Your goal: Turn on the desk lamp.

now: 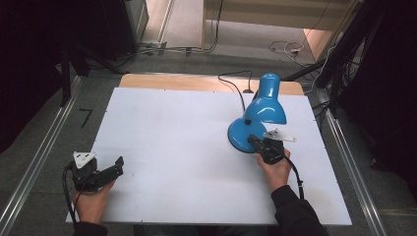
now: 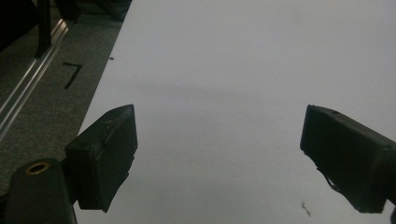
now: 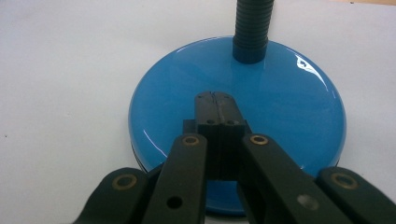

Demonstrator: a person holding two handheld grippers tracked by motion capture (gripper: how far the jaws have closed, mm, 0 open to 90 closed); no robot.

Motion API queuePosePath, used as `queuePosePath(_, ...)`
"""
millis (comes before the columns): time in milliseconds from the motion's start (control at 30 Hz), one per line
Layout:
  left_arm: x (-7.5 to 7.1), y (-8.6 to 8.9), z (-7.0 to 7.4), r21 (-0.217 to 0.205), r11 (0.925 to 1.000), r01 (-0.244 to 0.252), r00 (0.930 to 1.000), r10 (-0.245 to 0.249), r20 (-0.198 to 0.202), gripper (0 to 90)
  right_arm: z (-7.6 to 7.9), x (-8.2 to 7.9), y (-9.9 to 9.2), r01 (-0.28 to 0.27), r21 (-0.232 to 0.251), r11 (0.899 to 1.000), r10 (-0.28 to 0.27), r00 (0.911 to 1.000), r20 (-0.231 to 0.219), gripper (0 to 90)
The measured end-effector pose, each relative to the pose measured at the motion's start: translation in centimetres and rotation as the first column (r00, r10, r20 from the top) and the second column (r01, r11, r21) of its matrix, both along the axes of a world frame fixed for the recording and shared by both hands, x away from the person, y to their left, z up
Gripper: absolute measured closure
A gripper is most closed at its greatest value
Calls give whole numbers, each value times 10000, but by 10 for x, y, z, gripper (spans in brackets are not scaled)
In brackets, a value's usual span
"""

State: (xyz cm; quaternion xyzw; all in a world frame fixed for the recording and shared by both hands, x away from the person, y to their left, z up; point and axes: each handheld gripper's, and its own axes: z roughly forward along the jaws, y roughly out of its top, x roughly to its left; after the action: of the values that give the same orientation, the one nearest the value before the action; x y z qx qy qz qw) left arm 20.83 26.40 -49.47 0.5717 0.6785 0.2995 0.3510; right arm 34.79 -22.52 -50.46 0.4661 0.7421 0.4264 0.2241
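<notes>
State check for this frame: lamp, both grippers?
Lamp: upright on the table, shade tilted down over its base; whether lit, cannot tell.
Left gripper: open, empty, over bare table.
Right gripper: shut, tips over the lamp base, holding nothing.

Both grippers are black. The left gripper point(image 1: 119, 162) carries a grey three-cornered plate point(image 1: 83, 157) on top and a black cable point(image 1: 67, 189) trailing behind. The right gripper point(image 3: 216, 100) shows brass-ringed pivot screws point(image 3: 190, 140) behind its jaws; a dark sleeve point(image 1: 295, 211) covers the forearm behind it.
</notes>
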Motion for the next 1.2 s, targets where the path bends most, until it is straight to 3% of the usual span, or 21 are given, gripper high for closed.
queuePosePath(300,0,0,0,-29,10000,1,10000,0,10,119,0,-1,1,77,-32,10000,-77,10000,25,884)
queuePosePath(400,0,0,0,-34,10000,-4,10000,4,12,118,-1,-3,2,-146,83,9999,147,9998,-144,884)
queuePosePath(433,0,0,0,-36,10000,-4,10000,4,19,118,0,-6,6,-132,-371,9992,137,9998,125,884)
queuePosePath(533,-1,0,1,-25,10000,2,10000,-2,65,119,-1,-4,3,-119,-57,9999,119,9999,-42,884)
queuePosePath(667,-1,1,0,-59,10000,-3,10000,3,21,118,-1,-4,3,-102,-51,9999,102,9999,-50,883)
queuePosePath(867,-1,1,1,-75,10000,-5,10000,5,55,118,1,-2,0,-140,344,9993,153,9991,-386,878)
queuePosePath(933,0,1,1,-70,10000,-2,10000,3,52,118,2,-3,-2,-326,491,9983,350,9983,-474,807)
queuePosePath(1200,0,1,0,-57,10000,26,10000,-25,52,118,6,-3,-5,-311,635,9975,343,9981,-508,672)
